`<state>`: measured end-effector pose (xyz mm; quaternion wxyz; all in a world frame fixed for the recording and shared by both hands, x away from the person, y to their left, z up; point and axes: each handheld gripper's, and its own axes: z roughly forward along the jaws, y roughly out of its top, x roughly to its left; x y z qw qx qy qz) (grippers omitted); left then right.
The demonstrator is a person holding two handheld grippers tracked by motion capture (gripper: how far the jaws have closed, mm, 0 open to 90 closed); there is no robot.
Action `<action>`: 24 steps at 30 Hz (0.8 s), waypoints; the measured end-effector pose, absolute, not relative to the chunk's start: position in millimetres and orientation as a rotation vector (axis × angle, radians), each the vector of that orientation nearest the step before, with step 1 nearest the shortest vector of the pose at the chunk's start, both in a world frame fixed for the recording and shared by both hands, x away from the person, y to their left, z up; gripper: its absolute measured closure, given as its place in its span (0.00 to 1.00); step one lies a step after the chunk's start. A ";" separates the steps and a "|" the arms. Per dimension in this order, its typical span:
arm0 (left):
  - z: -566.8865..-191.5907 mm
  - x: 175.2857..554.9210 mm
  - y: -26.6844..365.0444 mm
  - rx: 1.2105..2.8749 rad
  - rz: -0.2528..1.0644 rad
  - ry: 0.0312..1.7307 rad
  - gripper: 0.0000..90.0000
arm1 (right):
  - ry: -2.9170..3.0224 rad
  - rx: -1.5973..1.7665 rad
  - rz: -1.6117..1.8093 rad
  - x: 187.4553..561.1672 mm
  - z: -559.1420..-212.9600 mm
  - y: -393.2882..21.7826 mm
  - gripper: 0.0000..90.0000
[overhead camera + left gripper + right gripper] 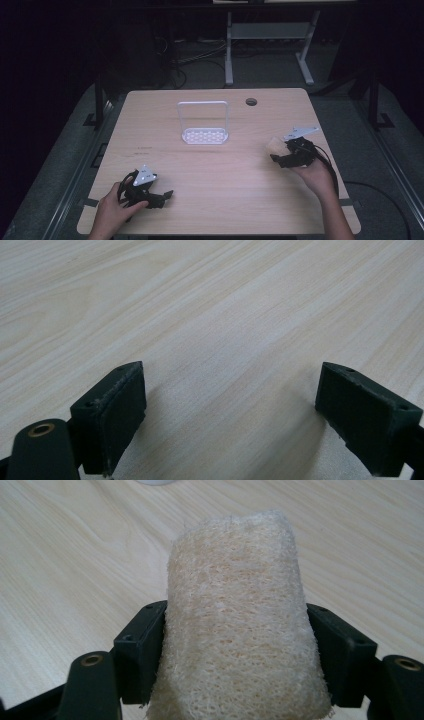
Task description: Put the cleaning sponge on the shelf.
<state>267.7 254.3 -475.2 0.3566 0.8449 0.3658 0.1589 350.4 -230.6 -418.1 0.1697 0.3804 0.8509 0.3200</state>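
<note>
A pale, fibrous loofah sponge [235, 620] stands up between the jaws of my right gripper [235, 650], both pads pressed against its sides. In the high view the right gripper [280, 152] is held over the right side of the table with the sponge [274, 145] at its tip. My left gripper [162, 196] rests low near the front left of the table. Its jaws stand wide apart with only bare wood between the fingers [112, 410].
A white rack [204, 124] with a perforated base and an upright wire frame stands at the middle back of the wooden table [215, 175]. A round cable hole [251, 102] sits near the back edge. Desk legs and cables lie on the dark floor beyond.
</note>
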 end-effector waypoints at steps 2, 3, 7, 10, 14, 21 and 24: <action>-475.2 267.8 254.3 2.182 0.411 0.944 0.14 | 2.421 1.072 0.917 349.8 -416.4 -229.0 0.33; -475.1 267.8 254.4 2.183 0.411 0.944 0.14 | 2.421 1.068 0.920 349.6 -415.5 -228.0 0.33; -475.1 267.8 254.4 2.184 0.411 0.943 0.13 | 2.426 1.049 0.933 348.7 -413.0 -223.2 0.33; -475.1 267.8 254.4 2.185 0.410 0.942 0.13 | 2.433 1.036 0.937 348.0 -411.3 -219.0 0.33; -475.1 267.8 254.5 2.185 0.410 0.942 0.13 | 2.439 1.021 0.945 348.2 -410.2 -214.0 0.33; -475.1 267.8 254.5 2.186 0.411 0.942 0.13 | 2.455 0.996 0.958 348.9 -408.1 -203.4 0.33; -475.1 267.8 254.5 2.185 0.411 0.942 0.14 | 2.460 0.981 0.968 349.9 -406.4 -198.2 0.33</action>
